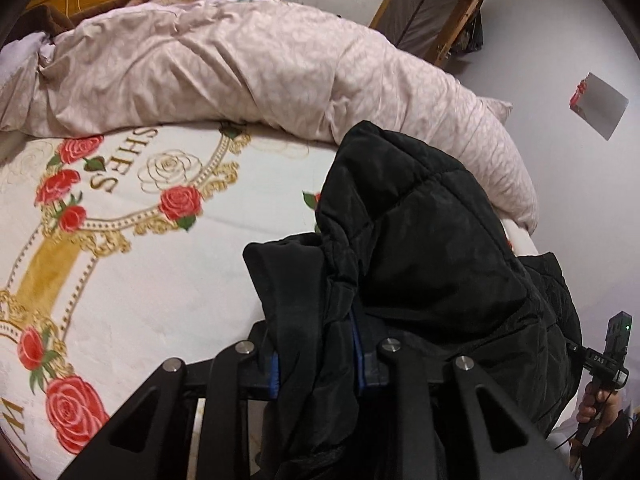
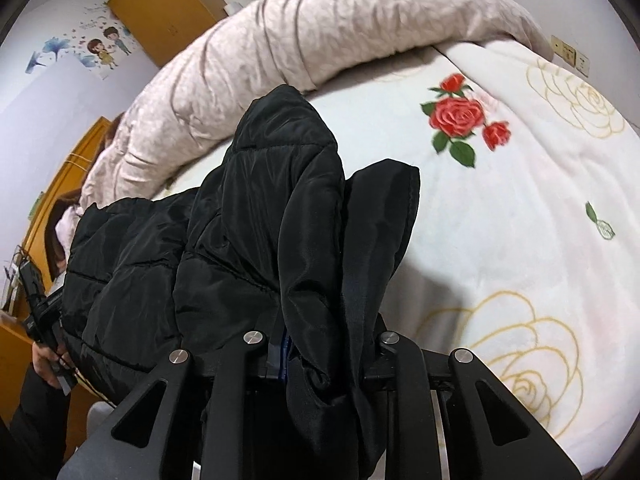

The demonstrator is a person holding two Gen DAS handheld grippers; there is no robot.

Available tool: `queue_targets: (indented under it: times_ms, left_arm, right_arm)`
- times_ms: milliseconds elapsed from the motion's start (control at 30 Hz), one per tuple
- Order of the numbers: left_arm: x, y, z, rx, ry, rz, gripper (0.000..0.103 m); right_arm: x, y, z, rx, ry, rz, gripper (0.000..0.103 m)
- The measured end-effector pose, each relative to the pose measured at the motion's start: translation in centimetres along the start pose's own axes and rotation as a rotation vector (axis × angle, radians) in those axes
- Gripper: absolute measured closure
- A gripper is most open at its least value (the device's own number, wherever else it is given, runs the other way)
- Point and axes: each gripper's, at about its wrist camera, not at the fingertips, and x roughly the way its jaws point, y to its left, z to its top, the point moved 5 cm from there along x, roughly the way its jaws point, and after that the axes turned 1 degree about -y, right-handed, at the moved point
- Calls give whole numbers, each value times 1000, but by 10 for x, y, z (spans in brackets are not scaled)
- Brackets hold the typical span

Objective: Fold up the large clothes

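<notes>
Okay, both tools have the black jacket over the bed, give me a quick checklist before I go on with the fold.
1. Left tool shut on the black jacket: ok.
2. Right tool shut on the jacket: ok.
3. Jacket bunched in folds rather than spread flat: not ok.
4. Bare rose blanket beside the jacket to lay it on: ok.
5. Pink duvet apart from the jacket: cannot tell.
6. Jacket's lower edge off the bed: cannot tell.

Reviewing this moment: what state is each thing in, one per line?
black padded jacket: bunched, lifted off the bed, held by both grippers.
left gripper: shut on jacket fabric.
right gripper: shut on jacket fabric.
pink duvet: rolled up along the far side.
rose-print blanket: spread flat.
</notes>
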Motion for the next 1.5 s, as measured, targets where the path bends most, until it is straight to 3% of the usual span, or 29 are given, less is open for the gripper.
queue_targets:
  times_ms: [333, 633, 800, 900, 1000, 1133, 1300, 1400, 1500]
  left_arm:
    - [1, 45, 56, -15, -51, 61, 76]
    - [39, 124, 120, -51, -78, 139, 75]
    - [95, 167, 106, -93, 14, 213, 73]
    - [120, 189, 82, -123, 57, 261, 66]
    - [116, 198, 73, -152, 30, 278, 52]
    - [87, 205, 74, -182, -13, 299, 50]
    - [42, 187, 84, -156, -101, 308, 46]
    - [50, 144, 89, -67, -99, 240, 39]
    - [85, 115, 85, 26, -26, 234, 39]
  right_arm:
    - [51, 55, 47, -33, -19, 58, 81]
    - [154, 118, 90, -70, 24, 84, 80]
    - [215, 113, 81, -58, 117, 10, 74]
    - [226, 100, 75, -15, 131, 5, 59]
    - [221, 96, 74, -10, 134, 1, 48]
    - [194, 100, 76, -18, 114, -1, 45]
    - [153, 123, 87, -96, -28, -71, 45]
    - [163, 145, 87, -176, -16, -69, 45]
    - [199, 156, 84, -239, 42, -107, 45]
